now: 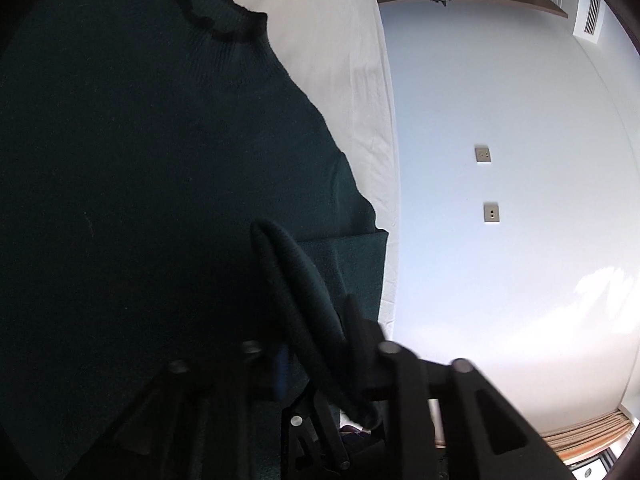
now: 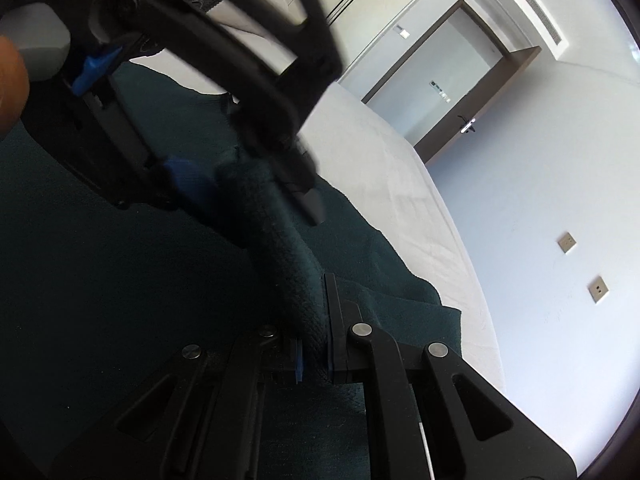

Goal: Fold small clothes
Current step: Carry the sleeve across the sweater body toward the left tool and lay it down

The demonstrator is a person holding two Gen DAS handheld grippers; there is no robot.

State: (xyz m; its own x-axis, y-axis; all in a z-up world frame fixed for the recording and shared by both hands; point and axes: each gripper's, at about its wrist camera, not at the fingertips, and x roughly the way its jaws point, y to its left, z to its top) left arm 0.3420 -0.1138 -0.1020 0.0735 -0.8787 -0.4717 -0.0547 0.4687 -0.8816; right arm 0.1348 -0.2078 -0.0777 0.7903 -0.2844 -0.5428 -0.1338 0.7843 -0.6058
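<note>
A dark green knit sweater (image 1: 140,160) lies spread on a white bed sheet (image 1: 340,60), its ruffled collar (image 1: 216,12) at the top. My left gripper (image 1: 316,352) is shut on a raised fold of the sweater's edge (image 1: 296,280). My right gripper (image 2: 314,344) is shut on the same thick fold (image 2: 280,240) of the sweater (image 2: 100,260). In the right wrist view the left gripper (image 2: 256,160) holds the fold's far end, close ahead of my right gripper. Both lift the edge off the sheet (image 2: 380,180).
The bed edge runs along a pale wall (image 1: 520,160) with two wall sockets (image 1: 491,212). A door with a brown frame (image 2: 460,80) stands beyond the bed. A person's hand (image 2: 12,80) holds the left gripper.
</note>
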